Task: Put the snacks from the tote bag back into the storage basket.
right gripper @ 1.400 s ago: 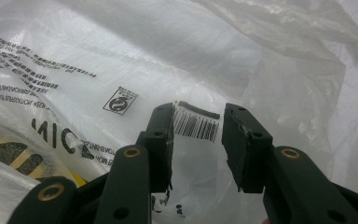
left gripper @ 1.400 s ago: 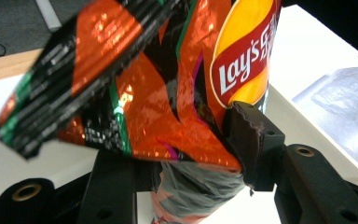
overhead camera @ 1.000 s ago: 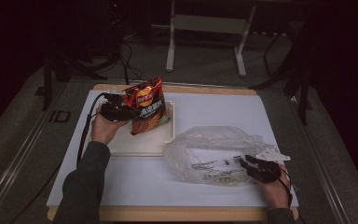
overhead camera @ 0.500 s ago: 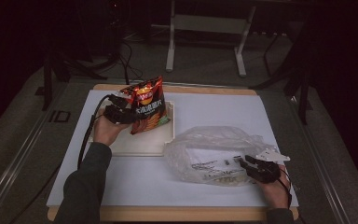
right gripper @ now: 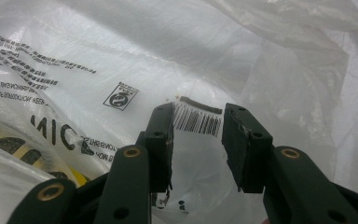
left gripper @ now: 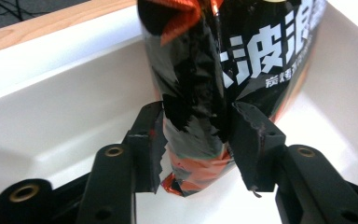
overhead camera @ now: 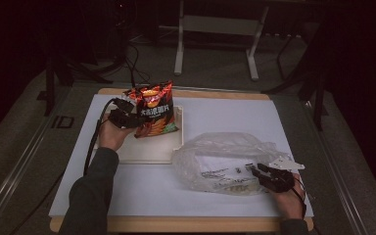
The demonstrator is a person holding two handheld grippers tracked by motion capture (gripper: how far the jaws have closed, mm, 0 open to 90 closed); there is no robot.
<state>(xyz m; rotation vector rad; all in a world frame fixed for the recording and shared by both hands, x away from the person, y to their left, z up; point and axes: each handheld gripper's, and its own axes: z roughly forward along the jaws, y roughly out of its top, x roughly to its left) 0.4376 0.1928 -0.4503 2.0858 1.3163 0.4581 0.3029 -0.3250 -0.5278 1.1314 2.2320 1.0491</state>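
A white sheet covers the wooden desk (overhead camera: 186, 226); grey floor, cables and metal stand legs lie beyond in a dark room. The left claw (left gripper: 196, 144), jaws just closing, pinches the chip bag (overhead camera: 152, 110) upright in the white tray (overhead camera: 147, 151) at far left. The right claw (right gripper: 196, 140) stands partly open against the clear plastic bag (overhead camera: 225, 159) at near right.

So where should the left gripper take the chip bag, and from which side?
Best low on its near side edge, coming in level from the person's left. The chip bag stands upright in the white tray, so that puffed edge faces the left gripper. Its jaws have just been closing and straddle the edge, pads touching the foil. Gripping the flat top seal would likely crush less.
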